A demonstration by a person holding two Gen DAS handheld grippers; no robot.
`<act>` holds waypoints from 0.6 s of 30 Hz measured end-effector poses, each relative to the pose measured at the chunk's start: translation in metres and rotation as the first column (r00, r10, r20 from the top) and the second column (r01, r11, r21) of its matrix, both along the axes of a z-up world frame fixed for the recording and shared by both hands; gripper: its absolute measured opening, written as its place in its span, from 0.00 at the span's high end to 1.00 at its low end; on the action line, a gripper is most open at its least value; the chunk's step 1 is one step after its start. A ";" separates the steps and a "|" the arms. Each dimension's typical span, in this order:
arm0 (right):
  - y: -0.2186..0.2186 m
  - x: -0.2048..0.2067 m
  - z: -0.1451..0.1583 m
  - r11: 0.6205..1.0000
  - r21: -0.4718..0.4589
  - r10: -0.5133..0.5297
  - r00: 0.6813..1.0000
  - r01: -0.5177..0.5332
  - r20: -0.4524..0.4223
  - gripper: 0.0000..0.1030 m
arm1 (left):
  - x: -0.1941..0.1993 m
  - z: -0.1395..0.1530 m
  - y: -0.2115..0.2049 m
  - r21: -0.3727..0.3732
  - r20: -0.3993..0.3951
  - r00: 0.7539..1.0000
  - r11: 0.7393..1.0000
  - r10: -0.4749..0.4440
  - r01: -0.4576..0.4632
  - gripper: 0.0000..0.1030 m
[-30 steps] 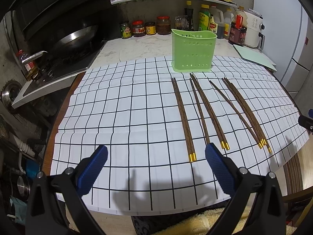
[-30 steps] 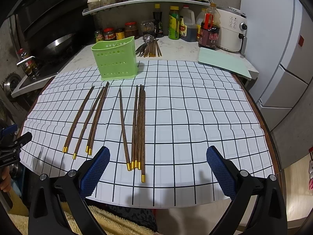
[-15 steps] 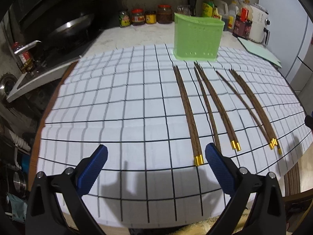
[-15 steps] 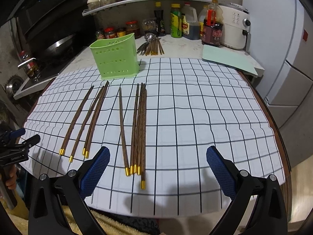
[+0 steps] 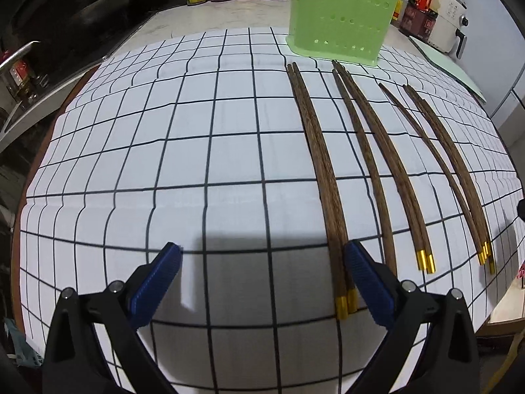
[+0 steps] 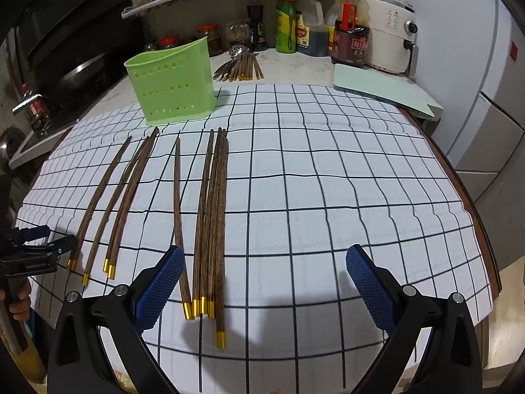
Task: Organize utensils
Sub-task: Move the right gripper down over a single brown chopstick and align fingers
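Several brown wooden chopsticks with gold tips lie in groups on a white checked cloth [image 5: 197,170]. A green perforated utensil holder [image 5: 341,26] stands upright at the cloth's far edge; it also shows in the right wrist view [image 6: 172,87]. My left gripper [image 5: 262,269] is open and empty, low over the cloth, its right finger just beside the leftmost chopstick pair [image 5: 323,177]. My right gripper [image 6: 264,275] is open and empty, with the right-hand chopstick bundle [image 6: 210,216] between its fingers near the left one. The left gripper shows in the right wrist view [image 6: 42,246].
More chopsticks and spoons [image 6: 241,64] lie on the counter behind the holder. Jars and sauce bottles [image 6: 285,24] line the back wall. A pale green board [image 6: 380,90] and a white appliance [image 6: 390,32] sit at the back right. A stove with a wok [image 5: 82,23] is at left.
Both grippers have moved forward and lower over the cloth. The left one now reaches the gold ends of the leftmost pair; the right one now straddles the right-hand bundle. Both stay open.
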State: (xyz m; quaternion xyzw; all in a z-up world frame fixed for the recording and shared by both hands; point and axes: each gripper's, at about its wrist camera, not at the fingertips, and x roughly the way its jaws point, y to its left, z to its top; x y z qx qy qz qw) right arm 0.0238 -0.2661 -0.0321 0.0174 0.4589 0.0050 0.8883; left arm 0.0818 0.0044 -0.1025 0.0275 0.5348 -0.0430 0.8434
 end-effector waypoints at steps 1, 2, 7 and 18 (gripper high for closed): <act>0.002 0.001 -0.002 1.000 -0.003 0.002 1.000 -0.002 -0.001 0.06 | 0.001 0.000 0.000 0.005 0.001 1.000 1.000 0.001 -0.001 0.05; 0.004 0.004 -0.003 1.000 -0.007 0.007 1.000 -0.007 -0.001 0.06 | 0.002 0.001 0.000 0.007 0.002 1.000 1.000 0.003 -0.003 0.05; 0.011 0.011 -0.010 1.000 0.000 0.023 1.000 -0.023 0.000 0.06 | 0.004 0.001 0.004 0.032 0.003 1.000 0.999 0.019 -0.019 0.05; 0.008 0.013 -0.013 0.996 0.044 0.075 0.996 -0.077 0.053 0.06 | 0.003 -0.004 0.009 0.059 0.048 0.999 0.998 -0.009 0.007 0.05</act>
